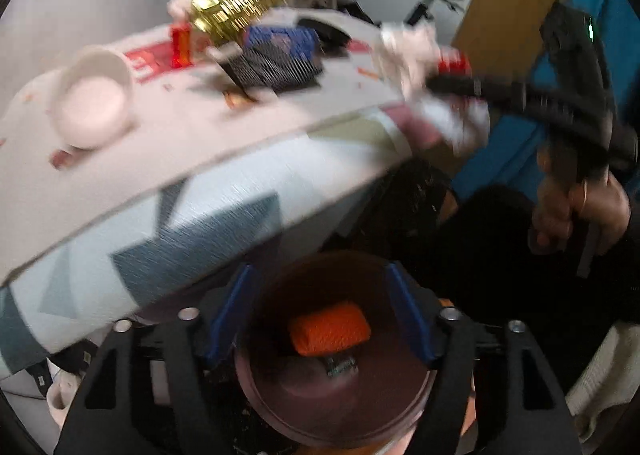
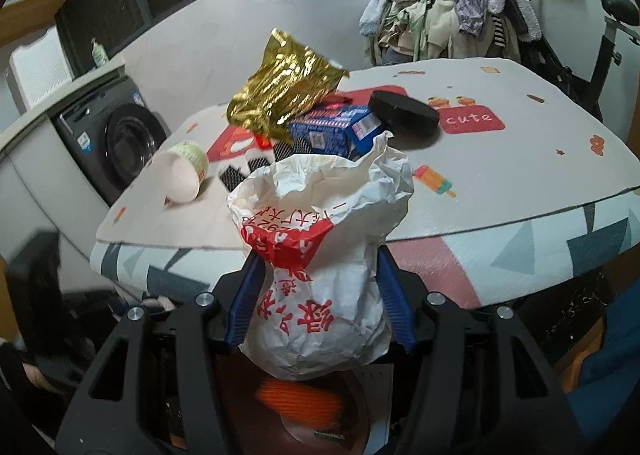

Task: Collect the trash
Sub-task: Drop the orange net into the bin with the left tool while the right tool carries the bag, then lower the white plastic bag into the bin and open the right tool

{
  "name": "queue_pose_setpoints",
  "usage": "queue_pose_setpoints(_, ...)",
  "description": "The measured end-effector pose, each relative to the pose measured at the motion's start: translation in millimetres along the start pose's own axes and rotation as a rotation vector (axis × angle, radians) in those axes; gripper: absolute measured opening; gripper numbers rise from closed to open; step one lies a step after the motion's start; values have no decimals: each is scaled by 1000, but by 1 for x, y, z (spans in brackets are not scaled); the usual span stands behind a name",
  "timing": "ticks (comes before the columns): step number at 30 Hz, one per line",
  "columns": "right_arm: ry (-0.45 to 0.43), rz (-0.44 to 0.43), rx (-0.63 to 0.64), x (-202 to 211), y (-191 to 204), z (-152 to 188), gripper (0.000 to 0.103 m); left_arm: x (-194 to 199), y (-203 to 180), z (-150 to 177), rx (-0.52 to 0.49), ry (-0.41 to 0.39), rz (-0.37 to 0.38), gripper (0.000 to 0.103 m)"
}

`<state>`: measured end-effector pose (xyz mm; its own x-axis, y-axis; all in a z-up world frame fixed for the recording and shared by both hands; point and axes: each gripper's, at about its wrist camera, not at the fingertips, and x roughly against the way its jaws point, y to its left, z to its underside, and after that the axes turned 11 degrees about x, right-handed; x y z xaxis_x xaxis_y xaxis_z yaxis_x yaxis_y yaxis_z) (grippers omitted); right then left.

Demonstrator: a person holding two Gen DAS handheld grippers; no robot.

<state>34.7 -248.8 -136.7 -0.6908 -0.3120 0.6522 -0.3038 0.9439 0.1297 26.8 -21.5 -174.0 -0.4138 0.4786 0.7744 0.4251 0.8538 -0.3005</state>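
Evidently a carry-and-drop step is in hand: a crumpled white paper bag (image 2: 320,275) with red print is clamped between the blue fingers of the right gripper (image 2: 318,295), just off the near table edge (image 2: 520,219) and above a round brown bin (image 1: 336,367). An orange scrap (image 1: 330,327) is seen inside. The left gripper (image 1: 326,311) is held spread over the bin's mouth, nothing being gripped. Release over the bin is judged to be called for next. Left on the table are a gold foil wrapper (image 2: 284,91), a blue carton (image 2: 336,129), a tipped paper cup (image 2: 184,171) and a black lid (image 2: 404,113).
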Motion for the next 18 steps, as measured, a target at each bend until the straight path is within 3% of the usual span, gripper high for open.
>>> queue_pose_setpoints(8,49,-58,120,-5,29,8,58,49,17,-7,61,-210,-131,92)
queue_pose_setpoints(14,103,-125,269,-6,58,18,60,82,30,1,93,-312,-201,96)
queue_pose_setpoints(18,132,-160,325,-7,68,25,62,91,38,9,128,-335,-213,97)
